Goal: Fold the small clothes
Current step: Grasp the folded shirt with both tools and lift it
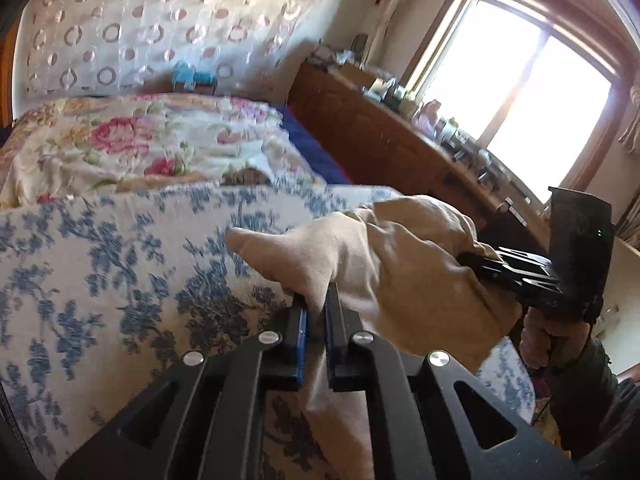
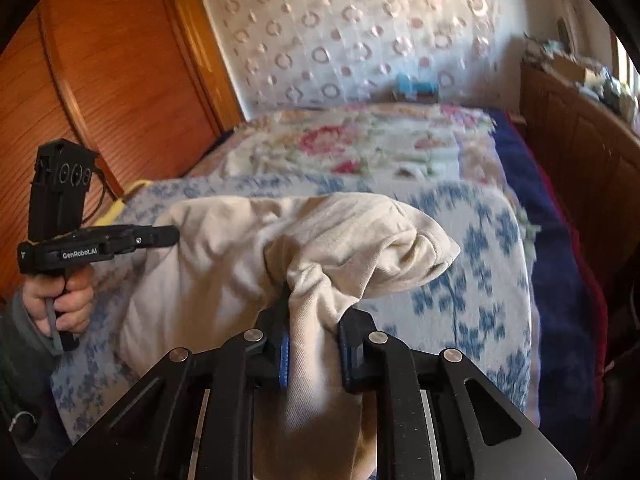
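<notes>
1. The bed (image 2: 460, 216), spread with a blue-flowered woven cover, carried the work.
2. A small beige garment (image 2: 224, 248) lay bunched on it, soft, light and limp; likely best taken by its edges.
3. The left claw (image 1: 316, 320) was pressed together, pinching one fold.
4. The right claw (image 2: 312, 344) pinched another gathered fold.

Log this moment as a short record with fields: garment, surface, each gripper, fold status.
garment: beige cloth, bunched and partly lifted
surface: blue floral bedspread on a bed
left gripper: shut on a pinch of the cloth, near its edge
right gripper: fingers closed on a gathered fold of the same cloth
behind: pink floral quilt, wooden dresser under a window
fold status: not yet a neat fold
</notes>
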The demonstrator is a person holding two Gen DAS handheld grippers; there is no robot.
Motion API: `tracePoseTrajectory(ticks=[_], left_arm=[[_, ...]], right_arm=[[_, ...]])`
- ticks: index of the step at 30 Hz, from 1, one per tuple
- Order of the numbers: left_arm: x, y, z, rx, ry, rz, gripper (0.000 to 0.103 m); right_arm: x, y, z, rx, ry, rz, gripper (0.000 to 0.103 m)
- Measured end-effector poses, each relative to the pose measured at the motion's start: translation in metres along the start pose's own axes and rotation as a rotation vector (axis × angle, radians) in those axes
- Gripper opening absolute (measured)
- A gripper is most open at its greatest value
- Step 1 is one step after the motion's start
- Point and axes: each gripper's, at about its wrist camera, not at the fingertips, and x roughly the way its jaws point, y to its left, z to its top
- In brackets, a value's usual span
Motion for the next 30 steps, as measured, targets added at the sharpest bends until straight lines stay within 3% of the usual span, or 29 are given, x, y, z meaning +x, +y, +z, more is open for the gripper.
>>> tracePoseTrajectory(ticks=[7, 11, 22, 30], left_arm=[[-0.065, 0.015, 0.002, -0.020, -0.145, 0.036, 0.003], [-0.104, 0.039, -0.002, -0.042, -0.217, 0.113, 0.003], [-0.173, 0.139, -0.047, -0.215, -0.327, 0.352, 0.003], [-0.195, 0.192, -0.086, -0.347, -0.364, 0.446, 0.003]], right_arm=[[-0.001, 0.043, 0.045, -0.116, -0.069, 0.028, 0.015], [0.017, 0.074, 0.068, -0.190, -0.075, 0.072, 0.015], [0.133, 0.197, 0.141, -0.439, -0.020, 0.245, 0.015], [0.220, 0.300, 0.167, -0.641, 0.055, 0.370, 0.014]])
